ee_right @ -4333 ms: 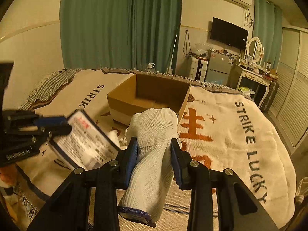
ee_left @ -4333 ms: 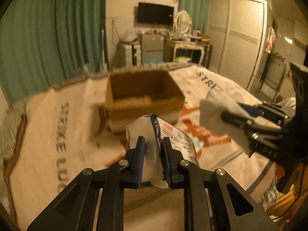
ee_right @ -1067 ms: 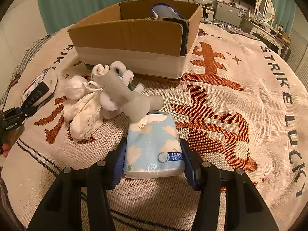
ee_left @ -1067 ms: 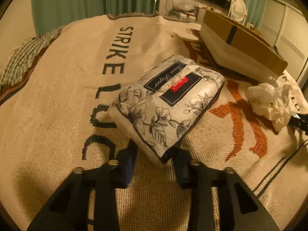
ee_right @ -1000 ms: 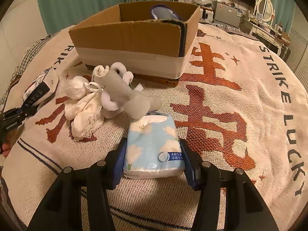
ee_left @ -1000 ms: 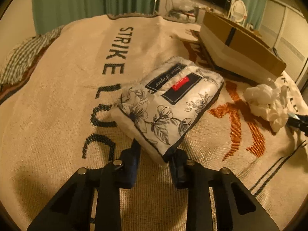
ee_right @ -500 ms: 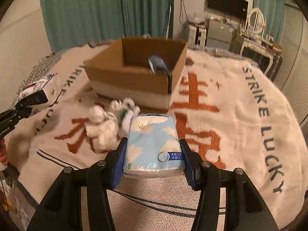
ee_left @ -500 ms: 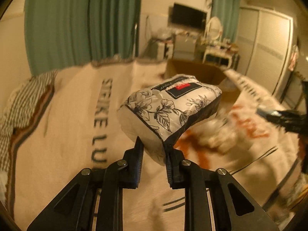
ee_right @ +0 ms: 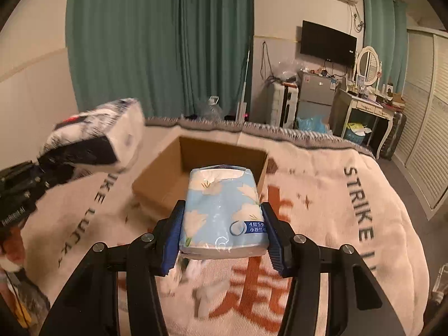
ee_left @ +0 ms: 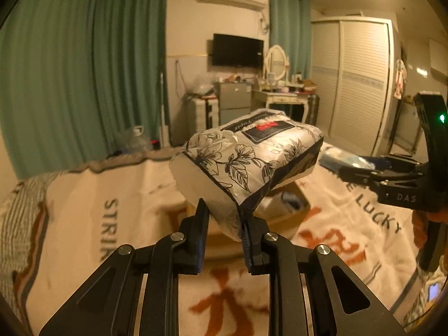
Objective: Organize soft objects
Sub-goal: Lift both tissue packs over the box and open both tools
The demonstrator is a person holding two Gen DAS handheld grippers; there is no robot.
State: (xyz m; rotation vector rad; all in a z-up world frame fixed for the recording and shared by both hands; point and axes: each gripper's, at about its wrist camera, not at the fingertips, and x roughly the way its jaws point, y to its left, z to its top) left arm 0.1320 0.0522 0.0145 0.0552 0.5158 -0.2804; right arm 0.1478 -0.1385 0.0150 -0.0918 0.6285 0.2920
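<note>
Left wrist view: your left gripper was clamped on one corner of the black-and-white floral tissue pack, which you held in the air, tilted up and away. Behind and below it, mostly hidden, sat the cardboard box on the "STRIKE LUCKY" blanket. At right, your right gripper carried the blue tissue pack, blurred.

Right wrist view: your right gripper was closed against both sides of the blue tissue pack, lifted clear of the blanket. The open cardboard box lay just beyond it. At left, your left gripper held the floral tissue pack aloft, beside the box. White soft items lay blurred on the blanket below.
</note>
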